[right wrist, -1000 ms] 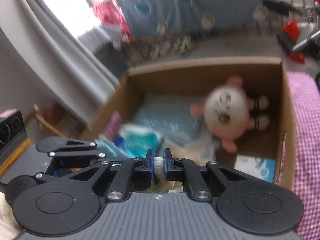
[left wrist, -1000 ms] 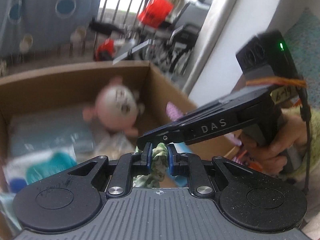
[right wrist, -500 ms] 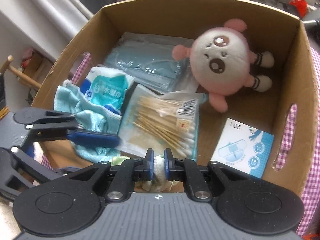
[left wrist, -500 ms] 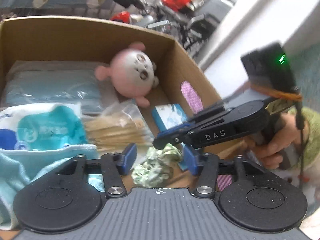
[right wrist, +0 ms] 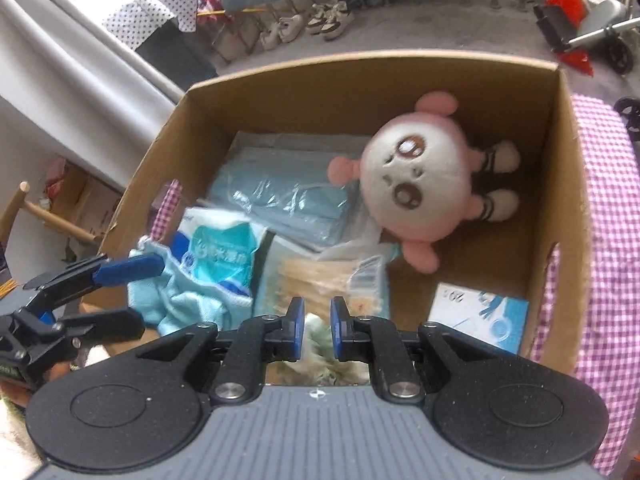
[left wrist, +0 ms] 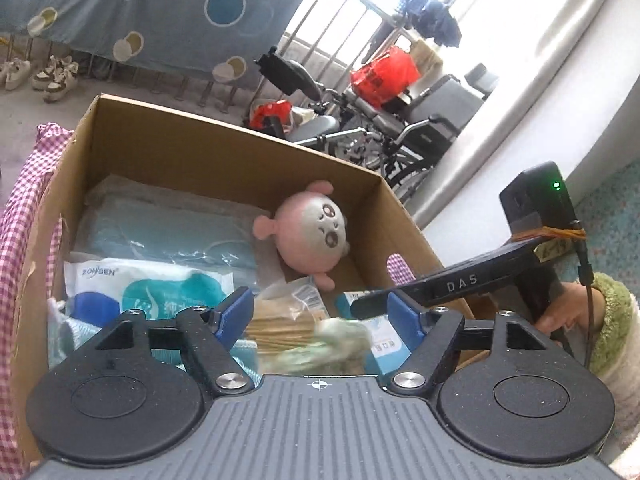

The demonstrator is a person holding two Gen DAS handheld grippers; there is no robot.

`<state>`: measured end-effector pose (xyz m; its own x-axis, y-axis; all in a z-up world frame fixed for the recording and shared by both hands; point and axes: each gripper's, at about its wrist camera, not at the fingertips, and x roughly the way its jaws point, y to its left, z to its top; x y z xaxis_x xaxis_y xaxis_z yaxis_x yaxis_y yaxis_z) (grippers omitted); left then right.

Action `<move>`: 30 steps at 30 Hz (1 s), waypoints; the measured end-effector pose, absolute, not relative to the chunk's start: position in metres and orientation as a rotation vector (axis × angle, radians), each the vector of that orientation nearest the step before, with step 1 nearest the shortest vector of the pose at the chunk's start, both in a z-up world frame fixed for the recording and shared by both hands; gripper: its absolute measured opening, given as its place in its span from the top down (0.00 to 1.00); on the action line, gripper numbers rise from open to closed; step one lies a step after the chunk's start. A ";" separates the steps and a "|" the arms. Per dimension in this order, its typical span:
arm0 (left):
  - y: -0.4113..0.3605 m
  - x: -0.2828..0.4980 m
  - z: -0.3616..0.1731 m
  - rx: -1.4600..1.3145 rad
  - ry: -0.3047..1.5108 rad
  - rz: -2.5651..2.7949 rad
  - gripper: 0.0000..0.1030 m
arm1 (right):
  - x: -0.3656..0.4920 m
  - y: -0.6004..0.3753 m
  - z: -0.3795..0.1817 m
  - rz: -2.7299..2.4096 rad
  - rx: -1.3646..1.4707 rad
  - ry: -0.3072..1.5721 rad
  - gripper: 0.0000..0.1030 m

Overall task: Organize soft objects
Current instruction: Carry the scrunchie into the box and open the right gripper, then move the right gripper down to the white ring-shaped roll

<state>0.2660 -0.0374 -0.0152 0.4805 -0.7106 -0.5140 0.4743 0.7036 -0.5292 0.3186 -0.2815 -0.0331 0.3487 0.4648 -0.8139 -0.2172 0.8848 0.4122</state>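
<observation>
Your left hand-held gripper (left wrist: 320,312): jaws just opened wide, green-white scrunchie (left wrist: 324,350) loose between pads, untouched. Your right hand-held gripper (right wrist: 317,326): jaws narrow, pinching same scrunchie (right wrist: 320,330) over near edge of cardboard box (right wrist: 360,76). Pink plush toy (right wrist: 416,184) lies in box's far right corner.
</observation>
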 end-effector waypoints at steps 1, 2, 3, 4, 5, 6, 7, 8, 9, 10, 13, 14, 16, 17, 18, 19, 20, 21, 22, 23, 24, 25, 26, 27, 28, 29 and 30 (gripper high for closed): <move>-0.036 0.265 -0.016 -0.341 0.781 -0.737 0.28 | 0.318 -0.280 -0.034 0.458 0.252 1.144 0.85; -0.035 0.263 -0.017 -0.342 0.777 -0.737 0.28 | 0.317 -0.278 -0.036 0.462 0.258 1.160 0.85; -0.035 0.263 -0.018 -0.343 0.773 -0.739 0.27 | 0.316 -0.277 -0.038 0.462 0.262 1.170 0.85; -0.033 0.261 -0.018 -0.346 0.771 -0.737 0.25 | 0.315 -0.276 -0.037 0.464 0.261 1.168 0.85; -0.032 0.260 -0.018 -0.350 0.769 -0.732 0.25 | 0.314 -0.275 -0.037 0.463 0.258 1.158 0.85; -0.029 0.259 -0.018 -0.357 0.764 -0.729 0.23 | 0.314 -0.276 -0.036 0.447 0.254 1.147 0.85; -0.028 0.258 -0.018 -0.363 0.761 -0.730 0.20 | 0.316 -0.276 -0.035 0.429 0.247 1.137 0.85; -0.026 0.257 -0.017 -0.370 0.760 -0.727 0.19 | 0.318 -0.275 -0.035 0.420 0.235 1.128 0.85; -0.023 0.256 -0.017 -0.378 0.761 -0.721 0.14 | 0.320 -0.273 -0.036 0.414 0.224 1.126 0.85; -0.021 0.255 -0.016 -0.382 0.760 -0.721 0.09 | 0.324 -0.270 -0.039 0.412 0.217 1.131 0.85; -0.015 0.250 -0.014 -0.373 0.750 -0.709 0.03 | 0.335 -0.250 -0.049 0.474 0.190 1.175 0.85; -0.013 0.247 -0.014 -0.367 0.748 -0.704 0.02 | 0.339 -0.244 -0.053 0.489 0.175 1.193 0.86; -0.008 0.243 -0.013 -0.367 0.743 -0.697 0.01 | 0.344 -0.229 -0.064 0.513 0.132 1.245 0.86; -0.005 0.241 -0.013 -0.373 0.738 -0.697 0.00 | 0.346 -0.224 -0.070 0.518 0.119 1.283 0.86; -0.002 0.239 -0.014 -0.381 0.734 -0.698 0.01 | 0.347 -0.222 -0.076 0.508 0.108 1.321 0.86; 0.000 0.237 -0.015 -0.386 0.731 -0.700 0.00 | 0.347 -0.221 -0.082 0.502 0.096 1.355 0.86; 0.002 0.235 -0.016 -0.388 0.728 -0.702 0.00 | 0.346 -0.221 -0.086 0.498 0.093 1.386 0.86; 0.004 0.233 -0.017 -0.388 0.726 -0.702 0.00 | 0.344 -0.224 -0.088 0.492 0.098 1.408 0.86; 0.005 0.231 -0.019 -0.387 0.725 -0.700 0.00 | 0.342 -0.225 -0.089 0.485 0.103 1.424 0.86; 0.006 0.229 -0.020 -0.386 0.729 -0.699 0.00 | 0.340 -0.227 -0.087 0.479 0.104 1.434 0.86; 0.007 0.227 -0.021 -0.383 0.731 -0.696 0.00 | 0.338 -0.229 -0.086 0.470 0.106 1.436 0.85; 0.007 0.224 -0.021 -0.379 0.726 -0.691 0.00 | 0.336 -0.231 -0.085 0.466 0.113 1.437 0.85; 0.008 0.222 -0.020 -0.379 0.728 -0.689 0.00 | 0.334 -0.232 -0.084 0.462 0.121 1.442 0.85; 0.009 0.220 -0.020 -0.382 0.734 -0.691 0.00 | 0.332 -0.233 -0.083 0.454 0.120 1.443 0.85; 0.010 0.217 -0.019 -0.387 0.735 -0.692 0.00 | 0.329 -0.234 -0.082 0.446 0.111 1.440 0.84; 0.011 0.214 -0.017 -0.388 0.732 -0.692 0.00 | 0.329 -0.235 -0.080 0.437 0.102 1.437 0.83; 0.012 0.211 -0.015 -0.386 0.726 -0.691 0.00 | 0.328 -0.236 -0.077 0.424 0.097 1.431 0.81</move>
